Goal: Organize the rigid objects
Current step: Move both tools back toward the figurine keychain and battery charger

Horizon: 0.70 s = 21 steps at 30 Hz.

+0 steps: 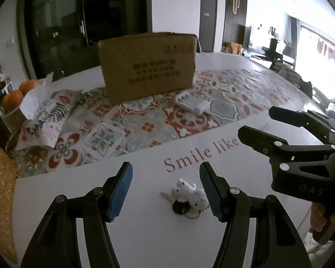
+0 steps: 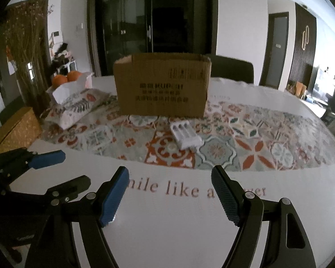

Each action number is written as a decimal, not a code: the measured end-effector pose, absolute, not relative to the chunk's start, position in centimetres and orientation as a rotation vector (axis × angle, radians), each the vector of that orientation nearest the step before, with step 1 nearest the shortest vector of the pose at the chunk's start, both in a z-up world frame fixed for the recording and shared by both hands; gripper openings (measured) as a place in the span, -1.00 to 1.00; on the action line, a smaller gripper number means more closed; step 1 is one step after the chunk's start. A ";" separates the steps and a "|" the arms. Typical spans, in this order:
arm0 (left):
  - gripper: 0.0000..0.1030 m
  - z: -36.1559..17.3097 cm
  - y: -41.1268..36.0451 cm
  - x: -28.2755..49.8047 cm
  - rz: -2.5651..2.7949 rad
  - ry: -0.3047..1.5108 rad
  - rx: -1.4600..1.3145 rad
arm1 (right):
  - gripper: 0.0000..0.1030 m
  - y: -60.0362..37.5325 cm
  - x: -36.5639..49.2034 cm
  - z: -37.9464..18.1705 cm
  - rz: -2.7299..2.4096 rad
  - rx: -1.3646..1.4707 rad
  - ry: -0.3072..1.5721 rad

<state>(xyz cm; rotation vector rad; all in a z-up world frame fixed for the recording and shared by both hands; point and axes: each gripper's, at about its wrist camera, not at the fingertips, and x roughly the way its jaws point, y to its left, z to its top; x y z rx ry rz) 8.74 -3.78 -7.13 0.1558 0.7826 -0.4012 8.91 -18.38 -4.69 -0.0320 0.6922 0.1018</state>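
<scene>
One cardboard box [image 2: 162, 84]; two oranges [image 2: 66, 77]

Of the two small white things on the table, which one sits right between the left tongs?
The fluffy keychain, on the plain white part between the open left tongs. The battery charger lies farther off, on the patterned runner near the box.

Brown box [image 2: 162, 84], white charger [image 2: 185, 135], red-and-teal floral-tiled cloth [image 2: 245, 138]

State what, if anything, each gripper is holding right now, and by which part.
Nothing is held. The left gripper is open, its fingers either side of a small white plush keychain on the table. The right gripper is open over bare table.
</scene>
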 end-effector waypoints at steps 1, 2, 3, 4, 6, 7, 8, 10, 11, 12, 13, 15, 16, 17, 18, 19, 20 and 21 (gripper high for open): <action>0.20 -7.4 -3.8 8.6 -0.413 0.790 0.158 | 0.49 -18.4 8.9 -4.9 0.101 -0.028 0.701; 0.20 -7.5 -4.0 8.6 -0.419 0.793 0.161 | 0.49 -18.4 8.8 -5.2 0.101 -0.027 0.709; 0.20 -7.7 -4.1 8.5 -0.429 0.797 0.164 | 0.49 -18.5 8.7 -5.3 0.102 -0.027 0.714; 0.20 -7.9 -4.1 8.4 -0.441 0.800 0.167 | 0.49 -18.5 8.7 -5.5 0.103 -0.026 0.721; 0.20 -8.4 -4.3 8.2 -0.466 0.813 0.177 | 0.49 -18.5 8.6 -5.9 0.108 -0.028 0.736; 0.20 -8.6 -4.5 8.1 -0.478 0.819 0.184 | 0.49 -18.5 8.4 -6.1 0.105 -0.029 0.744; 0.20 -8.8 -4.5 8.0 -0.486 0.820 0.188 | 0.49 -18.5 8.3 -6.3 0.106 -0.028 0.750; 0.24 -9.3 -4.7 7.8 -0.507 0.822 0.204 | 0.49 -18.5 8.1 -6.7 0.104 -0.031 0.762; 0.25 -9.5 -4.6 7.8 -0.512 0.823 0.209 | 0.49 -18.4 7.9 -7.0 0.103 -0.035 0.766; 0.25 -9.7 -4.7 7.7 -0.523 0.823 0.213 | 0.49 -18.3 7.8 -7.2 0.103 -0.040 0.772; 0.25 -9.9 -4.7 7.7 -0.534 0.824 0.214 | 0.49 -18.3 7.7 -7.4 0.100 -0.042 0.778; 0.25 -10.2 -4.8 7.7 -0.549 0.822 0.221 | 0.49 -18.2 7.6 -7.7 0.102 -0.042 0.788; 0.25 -10.3 -4.8 7.8 -0.561 0.819 0.226 | 0.49 -18.2 7.6 -7.9 0.101 -0.041 0.795; 0.25 -10.4 -4.9 7.9 -0.566 0.821 0.230 | 0.49 -18.2 7.6 -8.1 0.098 -0.041 0.802; 0.25 -10.6 -4.9 8.1 -0.569 0.823 0.236 | 0.49 -18.2 7.6 -8.2 0.095 -0.041 0.807; 0.25 -10.7 -5.0 8.2 -0.579 0.824 0.242 | 0.49 -18.2 7.7 -8.3 0.093 -0.042 0.811; 0.25 -10.9 -5.1 8.3 -0.586 0.825 0.250 | 0.49 -18.2 7.7 -8.4 0.089 -0.043 0.814; 0.25 -11.0 -5.2 8.4 -0.588 0.828 0.255 | 0.49 -18.2 7.7 -8.5 0.085 -0.043 0.818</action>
